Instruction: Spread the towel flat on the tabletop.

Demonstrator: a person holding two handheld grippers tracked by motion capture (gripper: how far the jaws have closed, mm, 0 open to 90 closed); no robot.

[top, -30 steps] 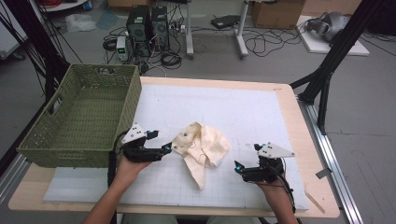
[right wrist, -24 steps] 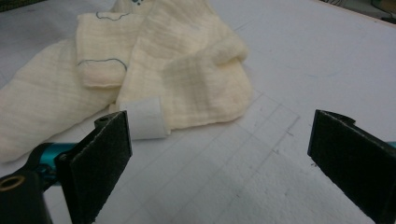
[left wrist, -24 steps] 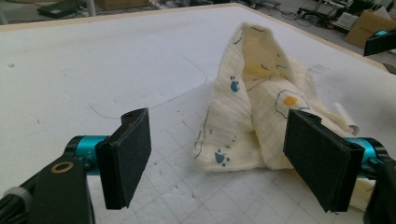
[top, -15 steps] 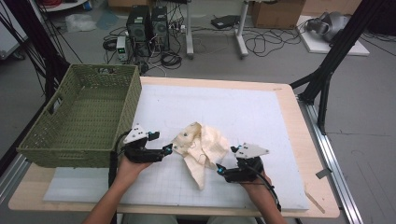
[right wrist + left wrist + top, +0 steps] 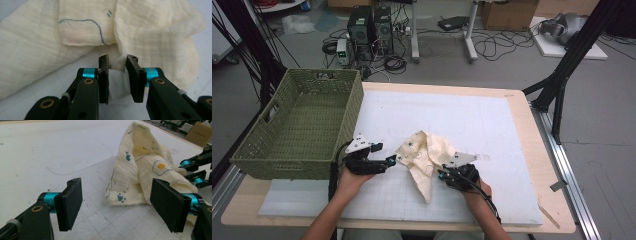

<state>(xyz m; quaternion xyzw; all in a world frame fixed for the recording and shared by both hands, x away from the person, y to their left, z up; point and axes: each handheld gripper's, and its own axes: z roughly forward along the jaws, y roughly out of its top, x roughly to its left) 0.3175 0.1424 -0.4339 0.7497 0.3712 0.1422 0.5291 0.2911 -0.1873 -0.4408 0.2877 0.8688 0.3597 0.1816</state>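
A cream cloth (image 5: 424, 155) printed with blue paw marks and outlines lies crumpled on the white mat (image 5: 492, 125). My left gripper (image 5: 389, 161) rests at the cloth's left edge. In the left gripper view its jaws (image 5: 120, 203) stand open, with the cloth (image 5: 140, 170) just ahead of them and untouched. My right gripper (image 5: 441, 175) is at the cloth's lower right. Its jaws have just been closing, and in the right gripper view they (image 5: 117, 72) pinch a raised fold of the cloth (image 5: 150, 30). The right gripper (image 5: 197, 170) also shows beyond the cloth in the left gripper view.
A green woven basket (image 5: 297, 130) stands on the table's left, close behind my left hand. Computer cases, cables and boxes sit on the floor beyond the far edge. A black frame leg rises at the right.
My right gripper slid left across the mat to the cloth and its jaws closed on a fold. The left gripper and the cloth stayed where they were.
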